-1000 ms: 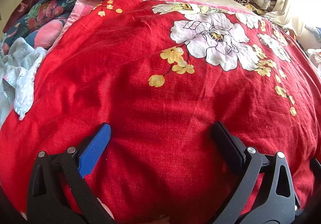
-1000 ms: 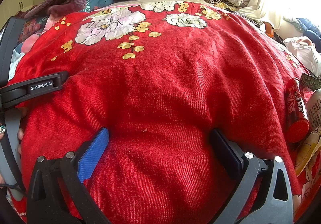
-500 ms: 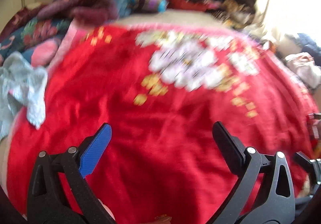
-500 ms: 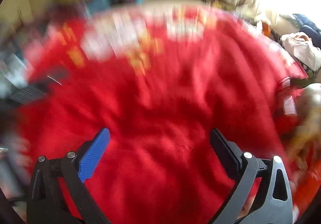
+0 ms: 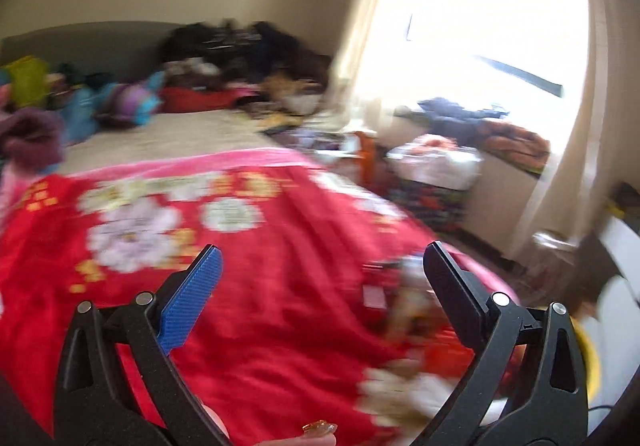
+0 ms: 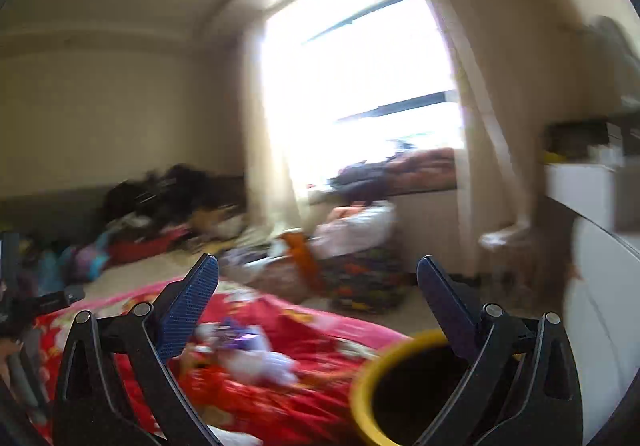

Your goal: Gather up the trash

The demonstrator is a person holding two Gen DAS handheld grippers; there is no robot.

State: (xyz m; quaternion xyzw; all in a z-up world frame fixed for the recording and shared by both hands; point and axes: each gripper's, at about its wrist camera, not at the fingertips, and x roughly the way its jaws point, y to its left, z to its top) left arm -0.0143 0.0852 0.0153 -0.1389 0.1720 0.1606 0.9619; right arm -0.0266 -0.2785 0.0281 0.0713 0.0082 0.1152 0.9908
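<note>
Both grippers' jaws gape wide, holding nothing; blurred trash (image 5: pixel 404 302) on red blanket (image 5: pixel 280 310), axis unreadable.

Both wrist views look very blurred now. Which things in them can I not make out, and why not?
- Litter on the red blanket, left wrist view: the pieces between the open left tongs are smeared by motion; their kind is unreadable.
- Purple-white item, right wrist view: blurred, beside the open right tongs.
- Yellow-rimmed bin: cut by the bottom edge, its inside dark.
- Window: overexposed.
</note>
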